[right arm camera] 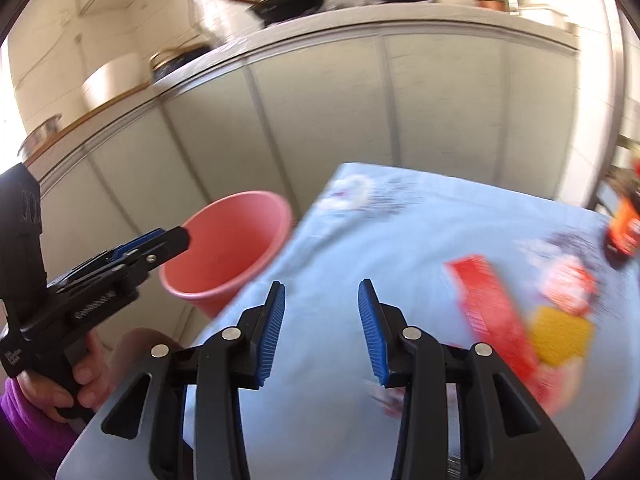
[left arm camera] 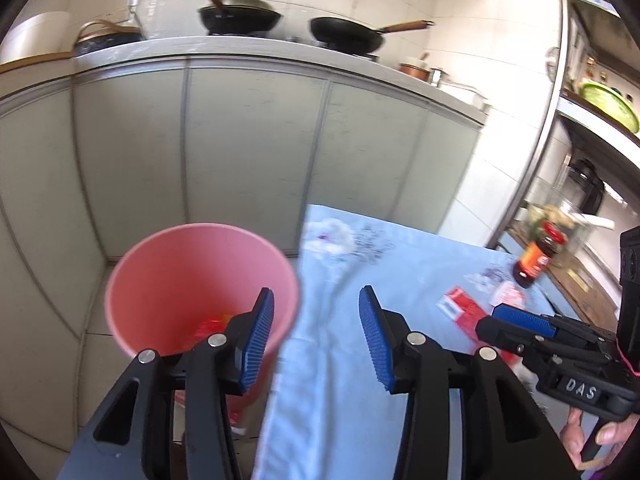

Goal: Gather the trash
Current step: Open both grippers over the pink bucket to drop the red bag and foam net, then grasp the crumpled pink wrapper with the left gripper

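A pink bin (left arm camera: 192, 272) stands on the floor against the left edge of the table, with red wrappers (left arm camera: 212, 326) at its bottom. My left gripper (left arm camera: 316, 289) hangs open and empty over the bin's right rim and the table edge. My right gripper (right arm camera: 322, 283) is open and empty above the light blue tablecloth (right arm camera: 400, 232). To its right lie a red packet (right arm camera: 492, 312), a yellow piece (right arm camera: 560, 336) and a red-and-white wrapper (right arm camera: 568, 284), all blurred. In the right wrist view the bin (right arm camera: 236, 240) sits behind the left gripper (right arm camera: 176, 240).
A dark sauce bottle (left arm camera: 538, 256) with a red cap and orange label stands at the table's far right. Pale cabinet doors (left arm camera: 256, 140) close off the space behind the bin. Above them a counter (left arm camera: 240, 46) carries two black woks. Shelves with dishes (left arm camera: 604, 104) are on the right.
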